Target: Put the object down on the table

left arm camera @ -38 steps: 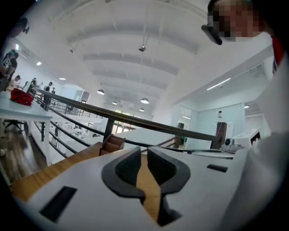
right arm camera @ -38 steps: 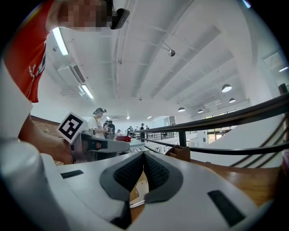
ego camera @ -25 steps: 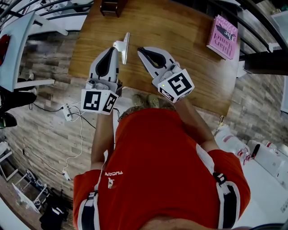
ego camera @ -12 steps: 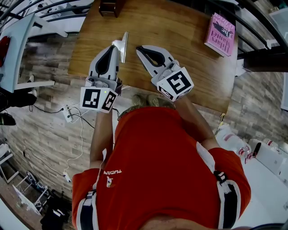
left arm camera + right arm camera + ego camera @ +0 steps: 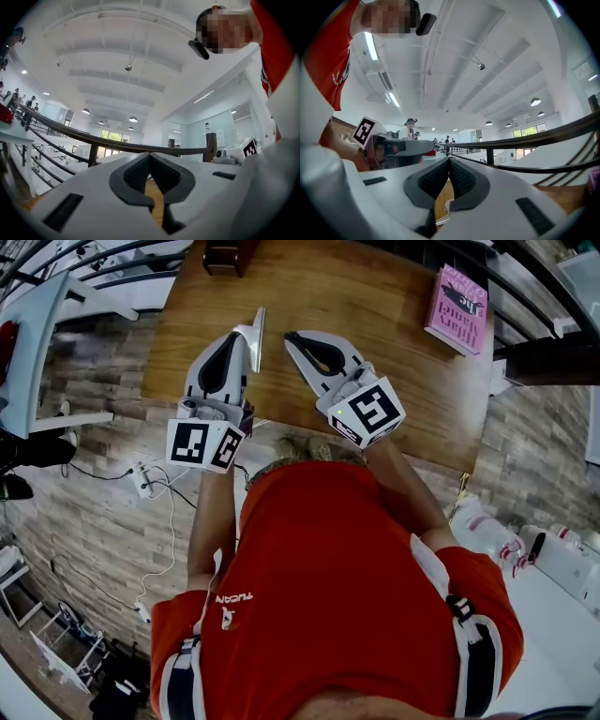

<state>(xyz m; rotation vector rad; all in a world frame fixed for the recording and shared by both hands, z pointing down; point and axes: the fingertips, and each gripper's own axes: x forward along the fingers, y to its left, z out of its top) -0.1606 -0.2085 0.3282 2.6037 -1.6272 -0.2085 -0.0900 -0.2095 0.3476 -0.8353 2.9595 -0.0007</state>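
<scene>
— At the left?
— Left gripper (image 5: 244,341) over the counter (image 5: 375,296), fingers pressed together on a thin grey plate (image 5: 255,330) above the counter's left part.
— And rightward?
— Right gripper (image 5: 291,338) just beside, fingers shut tight. Pink book (image 5: 459,310) at far right.

Book (image 5: 457,309) on table (image 5: 375,306), at its far right corner

object: thin silver metal piece (image 5: 253,337) | pose: upright, on edge | place: over wooden table (image 5: 394,381), near-left part
</scene>
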